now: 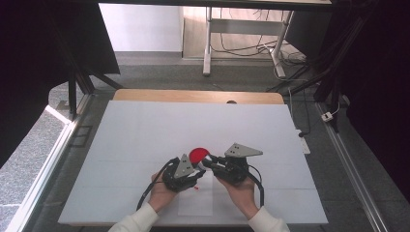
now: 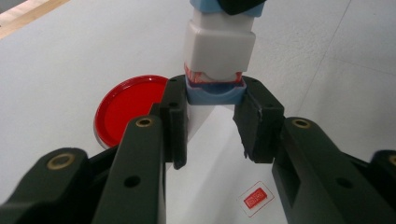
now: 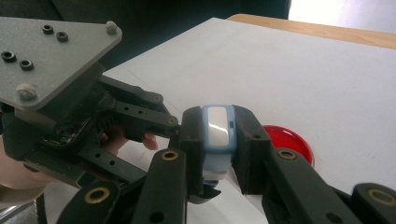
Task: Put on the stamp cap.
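A small white block with light-blue ends point(image 2: 219, 46) hangs just above the table between both grippers. My left gripper point(image 2: 215, 93) is shut on its lower blue end point(image 2: 215, 93). In the right gripper view, my right gripper point(image 3: 218, 126) is shut on the block's other blue-and-white end point(image 3: 217, 133). In the high view the two grippers meet nose to nose, left gripper point(image 1: 198, 170) and right gripper point(image 1: 209, 162), near the table's front middle. A round red dish point(image 1: 197, 154) lies flat on the table just behind them, also seen as the red dish point(image 2: 126, 109) and the red dish point(image 3: 287, 140).
A sheet of paper point(image 1: 196, 205) lies under the hands, carrying a small red printed rectangle point(image 2: 254, 198). The white table cover point(image 1: 145, 130) stretches wide on all sides. A wooden strip point(image 1: 193, 95) marks the far edge. The left gripper's grey plate point(image 3: 51, 51) stands close to the right gripper.
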Demonstrator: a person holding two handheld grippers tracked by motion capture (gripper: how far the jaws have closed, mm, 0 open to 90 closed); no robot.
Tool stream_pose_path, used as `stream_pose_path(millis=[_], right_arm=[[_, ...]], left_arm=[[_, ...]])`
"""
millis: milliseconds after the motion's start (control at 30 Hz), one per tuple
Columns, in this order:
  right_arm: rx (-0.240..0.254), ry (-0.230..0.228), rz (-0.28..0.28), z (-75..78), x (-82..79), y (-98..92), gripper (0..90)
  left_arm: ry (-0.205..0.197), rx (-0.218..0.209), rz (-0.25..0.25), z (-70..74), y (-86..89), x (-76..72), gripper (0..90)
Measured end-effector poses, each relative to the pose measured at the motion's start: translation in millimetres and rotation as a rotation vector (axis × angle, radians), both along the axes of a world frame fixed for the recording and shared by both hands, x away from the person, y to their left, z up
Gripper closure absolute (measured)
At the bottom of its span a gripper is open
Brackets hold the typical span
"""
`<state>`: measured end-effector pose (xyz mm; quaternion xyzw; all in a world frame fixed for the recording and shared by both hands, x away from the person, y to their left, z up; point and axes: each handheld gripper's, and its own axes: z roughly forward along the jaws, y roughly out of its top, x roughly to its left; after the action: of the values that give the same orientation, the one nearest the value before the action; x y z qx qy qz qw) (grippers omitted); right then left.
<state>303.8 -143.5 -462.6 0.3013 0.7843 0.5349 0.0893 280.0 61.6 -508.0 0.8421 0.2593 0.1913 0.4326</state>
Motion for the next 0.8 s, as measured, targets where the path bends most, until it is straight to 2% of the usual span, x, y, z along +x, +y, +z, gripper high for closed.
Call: stream_pose_path(millis=[500,633,800], right_arm=[[0.016,0.031,-0.018,-2.0,0.4,0.2,75.1],[0.025,0.056,-0.021,-3.0,-0.5,1.1,75.0],[0.028,0.055,-0.036,-3.7,-1.7,1.9,75.0]], left_arm=[[-0.01,0.01,0.009,-0.9,-0.6,-0.8,64.9],[-0.021,0.014,0.019,-1.1,-1.0,-1.6,65.0],[-0.03,0.018,0.024,-1.4,-1.2,-2.3,65.1]])
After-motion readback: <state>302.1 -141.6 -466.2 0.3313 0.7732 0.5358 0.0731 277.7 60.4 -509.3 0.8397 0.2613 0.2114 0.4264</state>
